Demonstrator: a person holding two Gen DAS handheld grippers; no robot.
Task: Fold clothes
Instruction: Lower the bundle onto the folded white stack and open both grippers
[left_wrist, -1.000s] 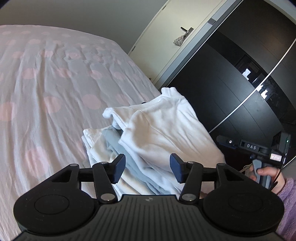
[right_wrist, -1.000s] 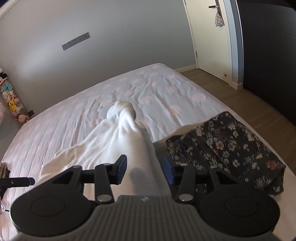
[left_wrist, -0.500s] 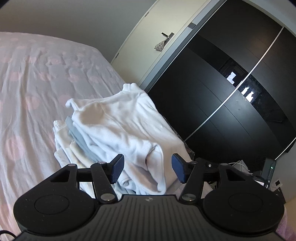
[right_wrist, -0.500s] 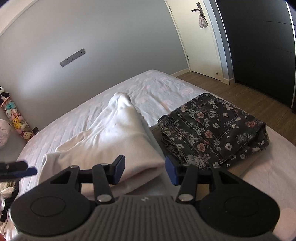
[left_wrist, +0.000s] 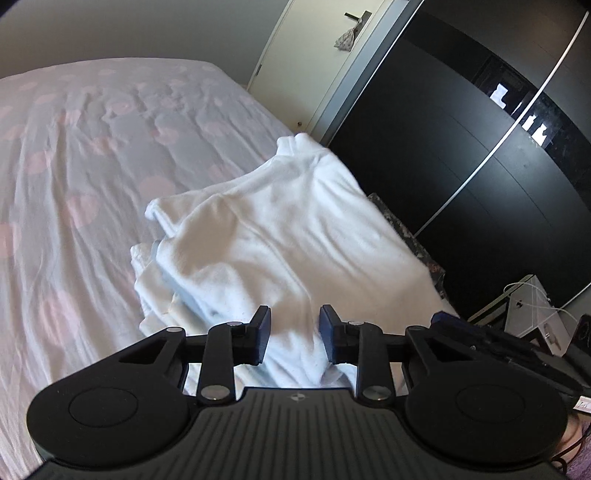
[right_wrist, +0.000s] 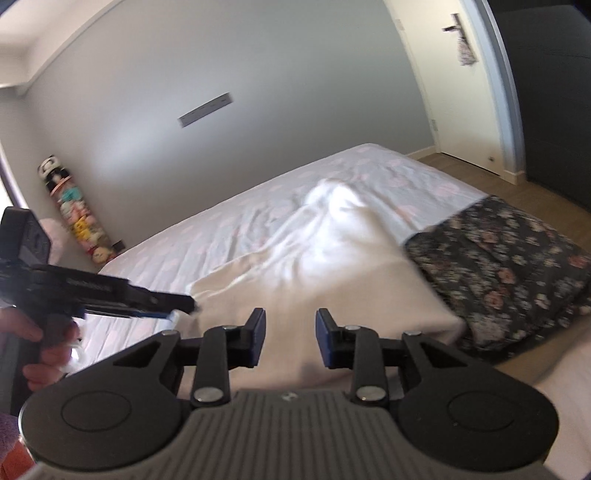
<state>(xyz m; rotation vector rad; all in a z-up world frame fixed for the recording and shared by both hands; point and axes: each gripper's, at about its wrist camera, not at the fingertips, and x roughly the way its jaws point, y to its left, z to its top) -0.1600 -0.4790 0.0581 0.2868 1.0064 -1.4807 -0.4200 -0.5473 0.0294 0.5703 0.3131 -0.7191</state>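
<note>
A white garment (left_wrist: 280, 236) lies on the bed in loose folds, over a pile of pale clothes (left_wrist: 155, 291). My left gripper (left_wrist: 294, 334) is at its near edge. Its jaws are closing and the cloth bunches between the pads. From the right wrist view, the left gripper (right_wrist: 186, 303) bites the garment's left corner, held by a hand (right_wrist: 48, 347). My right gripper (right_wrist: 290, 338) hovers over the white garment (right_wrist: 332, 266) at its other near corner, jaws closing, with smooth cloth between them that looks unpinched.
Folded dark floral trousers (right_wrist: 509, 266) lie to the right of the white garment. The bed sheet (left_wrist: 81, 184) is pale with pink dots. A black wardrobe (left_wrist: 461, 155) and a door (right_wrist: 465, 85) stand beyond the bed. Soft toys (right_wrist: 79, 218) hang by the wall.
Both grippers' jaws have narrowed around the white garment's near edge. The garment has been drawn towards the floral trousers and now lies flatter.
</note>
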